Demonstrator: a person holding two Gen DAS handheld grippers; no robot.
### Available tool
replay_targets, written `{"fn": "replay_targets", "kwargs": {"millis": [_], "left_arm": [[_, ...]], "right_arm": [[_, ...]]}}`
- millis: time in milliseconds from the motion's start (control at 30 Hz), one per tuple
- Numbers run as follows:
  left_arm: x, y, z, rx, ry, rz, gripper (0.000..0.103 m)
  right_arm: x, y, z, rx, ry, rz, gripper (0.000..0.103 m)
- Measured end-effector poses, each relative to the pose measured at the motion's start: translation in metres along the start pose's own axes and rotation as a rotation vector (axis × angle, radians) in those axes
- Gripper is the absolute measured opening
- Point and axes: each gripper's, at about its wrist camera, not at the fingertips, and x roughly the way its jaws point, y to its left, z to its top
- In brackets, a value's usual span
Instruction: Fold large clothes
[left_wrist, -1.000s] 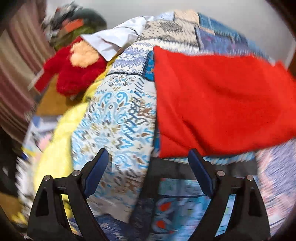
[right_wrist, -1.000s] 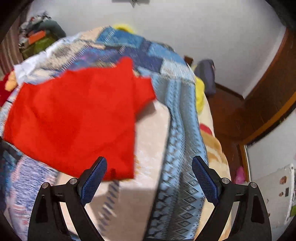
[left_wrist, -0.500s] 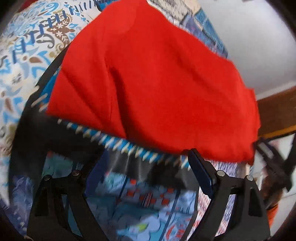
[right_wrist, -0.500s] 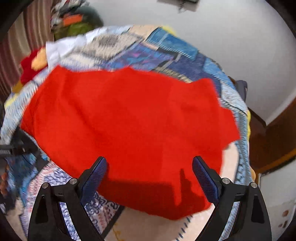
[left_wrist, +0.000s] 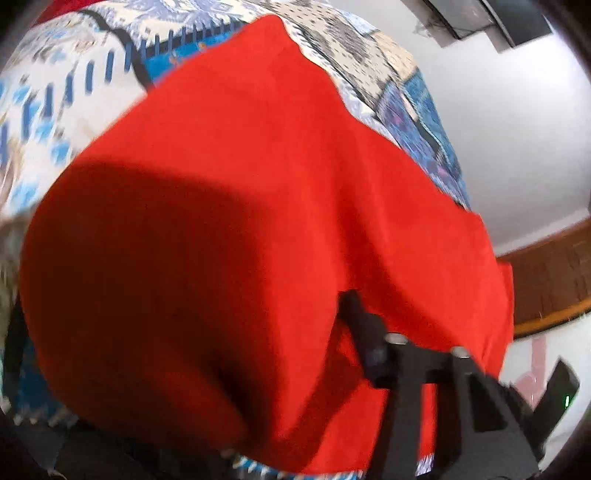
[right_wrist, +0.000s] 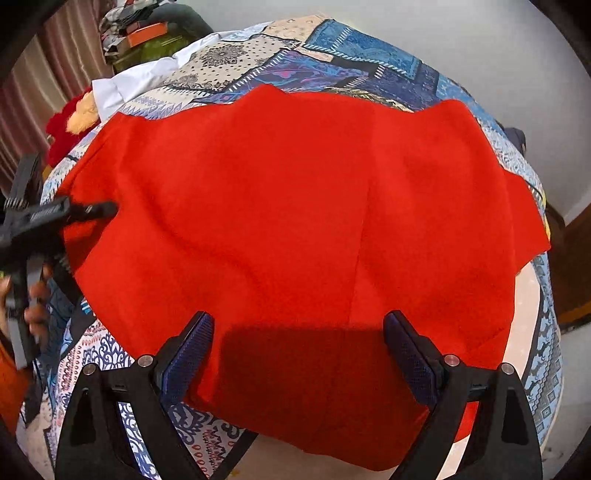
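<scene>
My left gripper (right_wrist: 107, 209) pinches the red cloth (right_wrist: 295, 221); my right gripper (right_wrist: 297, 354) hangs spread above; thin fabric could slip free mid-fold

Legible text, labels, brands, numbers, signs: none. The patterned patchwork bedspread (right_wrist: 332, 62) carries ornamental motifs only; the plain red fabric garment (right_wrist: 295, 221) shows no print or label.

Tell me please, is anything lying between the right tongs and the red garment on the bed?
Nothing visible does. The right tongs are open just over the near part of the large red fabric garment, spread on the patchwork bedspread. The left tongs are at its left edge, well to the side.
</scene>
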Motion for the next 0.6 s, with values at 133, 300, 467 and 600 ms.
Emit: {"fn": "replay_targets", "kwargs": {"millis": [133,300,467,600], "left_arm": [[-0.009,-0.008,0.012,0.026,-0.044,0.043,0.020],[-0.057,-0.035,0.019,0.187,-0.187,0.109,0.015],[-0.096,-0.056,0.034,0.251,-0.278,0.131,0.012],[-0.109,-0.070,0.036,0.314,-0.305,0.193,0.012]], "right_arm": [[-0.006,-0.001,0.004,0.022,0.013,0.025,0.093],[-0.024,0.019,0.027,-0.017,-0.057,0.018,0.093],[-0.026,0.060,0.057,-0.085,-0.114,0.043,0.093],[0.015,0.097,0.066,-0.174,-0.019,0.039,0.093]]}}
